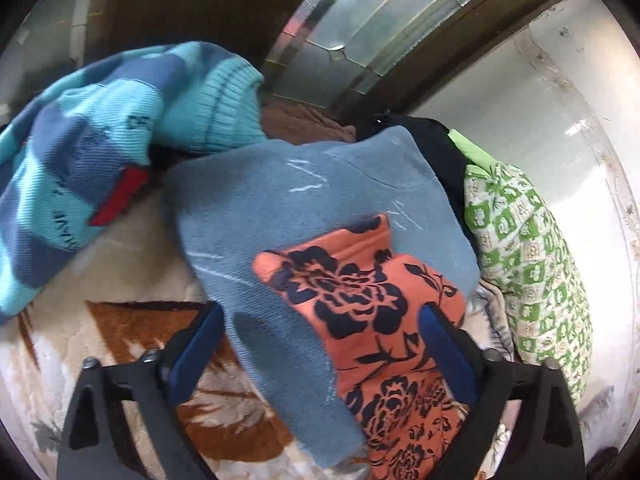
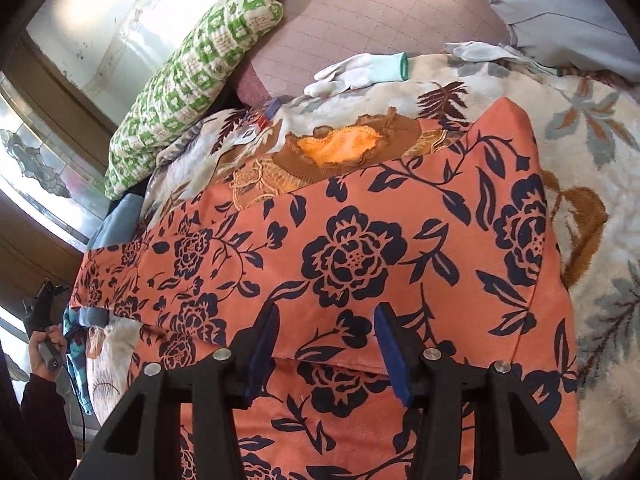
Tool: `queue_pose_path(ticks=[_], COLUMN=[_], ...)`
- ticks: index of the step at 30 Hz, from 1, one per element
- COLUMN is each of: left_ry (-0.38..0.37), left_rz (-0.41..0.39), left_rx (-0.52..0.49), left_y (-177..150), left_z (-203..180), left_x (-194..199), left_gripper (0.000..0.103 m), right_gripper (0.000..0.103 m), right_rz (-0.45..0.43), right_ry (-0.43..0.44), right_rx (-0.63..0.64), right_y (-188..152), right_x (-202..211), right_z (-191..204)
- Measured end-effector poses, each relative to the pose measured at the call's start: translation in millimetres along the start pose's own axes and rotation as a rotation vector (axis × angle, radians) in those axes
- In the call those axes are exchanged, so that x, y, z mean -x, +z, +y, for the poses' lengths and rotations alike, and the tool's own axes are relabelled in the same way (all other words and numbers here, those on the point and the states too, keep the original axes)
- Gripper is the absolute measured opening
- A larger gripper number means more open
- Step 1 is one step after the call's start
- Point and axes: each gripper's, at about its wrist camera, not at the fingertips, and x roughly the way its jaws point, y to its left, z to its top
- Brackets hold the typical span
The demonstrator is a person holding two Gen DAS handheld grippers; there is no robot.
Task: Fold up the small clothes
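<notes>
**Orange floral garment spread on the bed, both tongs open over it**

The orange garment with dark navy roses (image 2: 360, 248) lies flat on a fleece leaf-print blanket (image 2: 592, 128). In the right wrist view it spreads as a broad band, its long axis running from lower left, near the window, up to a pointed corner at upper right. A folded edge crosses just in front of the right gripper (image 2: 326, 316), with a second layer of the same cloth below it. That gripper's blue-padded fingers (image 2: 390, 344) stand apart, resting over the cloth with nothing pinched between them.

In the left wrist view one narrow end of the orange garment (image 1: 360, 300) points away from the camera and lies on top of a grey-blue knit garment (image 1: 288, 216). The left gripper (image 1: 320, 320) is spread wide, one finger on either side of both pieces, and it clasps nothing. Whether its tips touch the fabric cannot be told.

Beyond the orange cloth in the right view lies a brown knit top with an orange lining (image 2: 340, 148), partly tucked under the garment's far edge. A green-and-white checked pillow (image 2: 192, 72) sits by the wall, and white work gloves (image 2: 356, 72) lie farther back. A turquoise and blue striped sweater (image 1: 100, 152) is heaped at the left in the left wrist view.
</notes>
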Motion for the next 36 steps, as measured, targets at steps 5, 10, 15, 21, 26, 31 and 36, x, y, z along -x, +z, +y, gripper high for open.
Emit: queue_pose_path(ticks=[5, 10, 15, 21, 26, 31, 36], left_ry=[-0.07, -0.054, -0.107, -0.25, -0.365, -0.442, -0.422], left_rz=[0.073, 0.009, -0.047, -0.023, 0.036, 0.154, 0.338], left_rx=[-0.006, -0.085, -0.305, -0.577, -0.801, -0.982, -1.111], left_y=[8, 8, -23, -115, -244, -389, -522], left_z=[-9, -31, -91, -195, -278, -320, -320], left_x=[-24, -16, 25, 80, 102, 89, 33], left_gripper=[0.026, 0.006, 0.006, 0.006, 0.006, 0.006, 0.006], right_gripper=[0.053, 0.053, 0.053, 0.053, 0.053, 0.053, 0.053], right_rz=[-0.003, -0.012, -0.051, -0.137, -0.229, -0.318, -0.35], right_ry=[-0.001, 0.012, 0.029, 0.03, 0.034, 0.006, 0.035], right_rx=[-0.005, -0.003, -0.04, -0.128, -0.215, -0.299, -0.396], right_y=[1, 2, 7, 14, 22, 29, 32], right_x=[1, 3, 13, 42, 76, 108, 122], right_z=[-1, -1, -7, -29, -59, -95, -131])
